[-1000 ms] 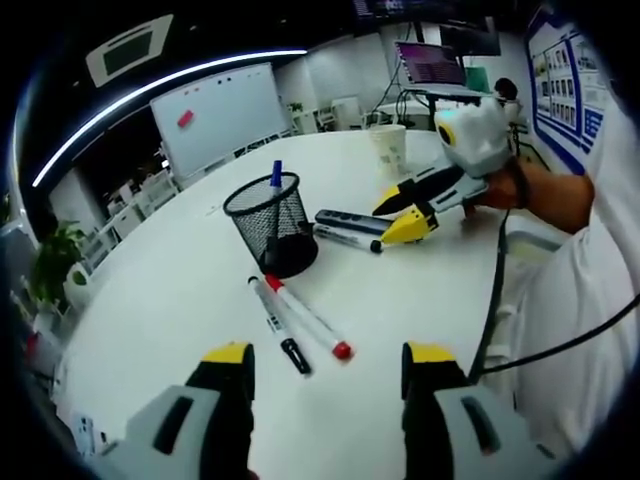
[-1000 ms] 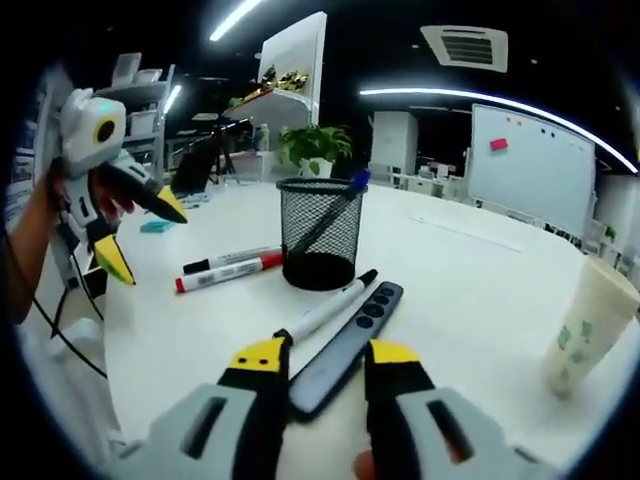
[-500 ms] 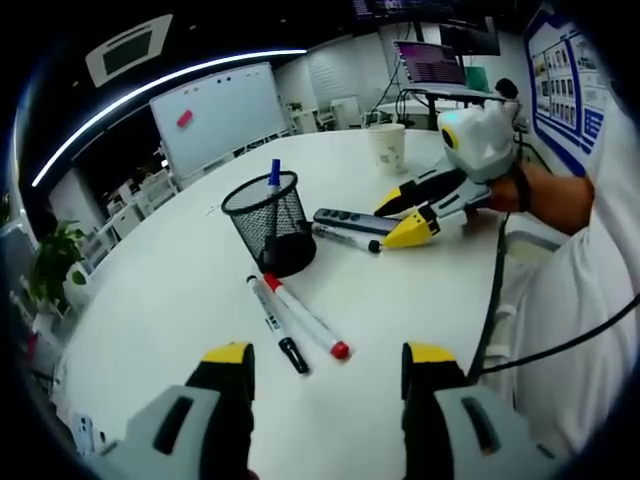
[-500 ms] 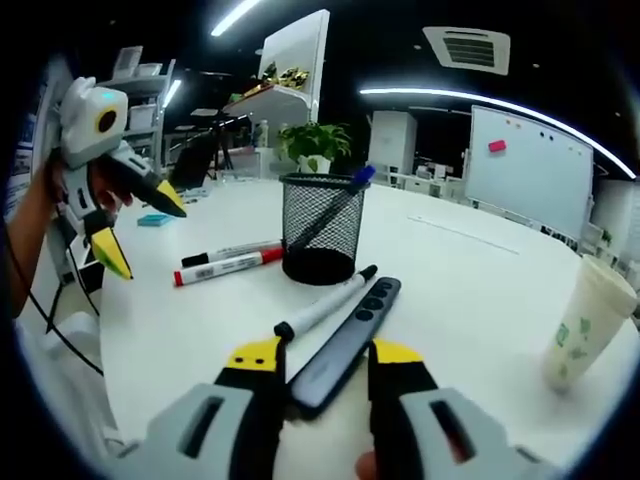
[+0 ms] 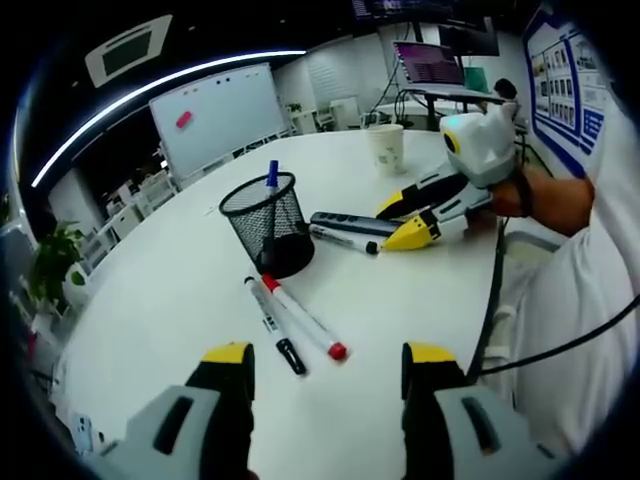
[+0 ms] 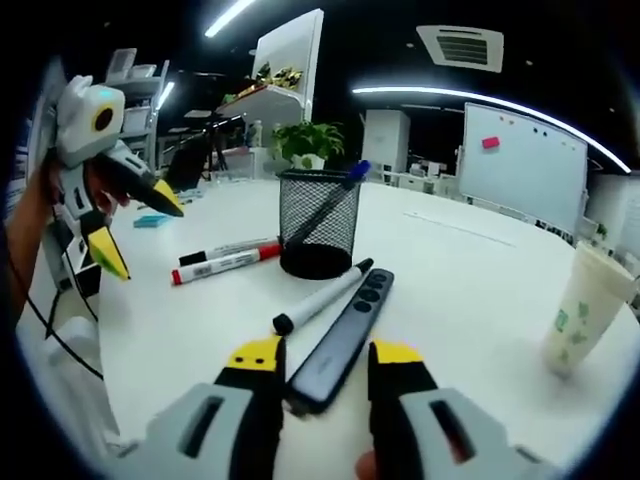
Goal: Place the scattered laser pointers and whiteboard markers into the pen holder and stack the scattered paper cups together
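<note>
White round table (image 6: 480, 300) is slick, so with your right gripper (image 6: 326, 357) open astride the laser pointer (image 6: 342, 338), closing may nudge the touching black-capped marker (image 6: 320, 298) away; your left gripper (image 5: 327, 353) hovers open.

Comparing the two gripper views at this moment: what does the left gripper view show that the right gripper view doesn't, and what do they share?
Left gripper view: a laptop on a stand behind the table, and blue wall posters. Right gripper view: a potted plant on a shelf unit behind the pen holder. Shared: the mesh pen holder with a blue marker inside, the red-capped marker beside the black-capped marker, the laser pointer, the paper cup and the whiteboard.
</note>
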### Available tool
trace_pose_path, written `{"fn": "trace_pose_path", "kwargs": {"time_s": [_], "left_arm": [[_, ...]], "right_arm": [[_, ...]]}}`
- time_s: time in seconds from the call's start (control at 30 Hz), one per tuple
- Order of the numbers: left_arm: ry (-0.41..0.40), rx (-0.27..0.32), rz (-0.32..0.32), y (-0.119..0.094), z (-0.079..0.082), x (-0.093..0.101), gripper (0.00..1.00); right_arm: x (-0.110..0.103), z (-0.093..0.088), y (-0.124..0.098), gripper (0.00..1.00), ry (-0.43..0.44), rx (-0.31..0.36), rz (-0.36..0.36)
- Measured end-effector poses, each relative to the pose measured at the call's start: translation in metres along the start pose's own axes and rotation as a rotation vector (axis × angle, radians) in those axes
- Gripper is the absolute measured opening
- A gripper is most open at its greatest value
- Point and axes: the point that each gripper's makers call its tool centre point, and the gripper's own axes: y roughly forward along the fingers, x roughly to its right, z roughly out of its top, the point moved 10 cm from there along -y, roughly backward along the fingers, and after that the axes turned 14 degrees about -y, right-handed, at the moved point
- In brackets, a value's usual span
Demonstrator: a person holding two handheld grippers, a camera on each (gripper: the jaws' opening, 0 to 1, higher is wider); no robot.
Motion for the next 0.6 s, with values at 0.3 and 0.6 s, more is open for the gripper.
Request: {"fn": "trace_pose_path", "kwargs": {"time_s": [0.3,0.6], "left_arm": [[0.005,-0.003,-0.005,0.0009,0.0007,0.0016,0.6],[0.009,-0.003,-0.012,0.0002,0.0007,0.0032,0.6]], "right_arm": [[0.0006,-0.0003,0.0,0.28,0.035,-0.019,-0.028],[0.0014,-0.0001,-0.0005,0.24,0.053,-0.032,-0.051]]}}
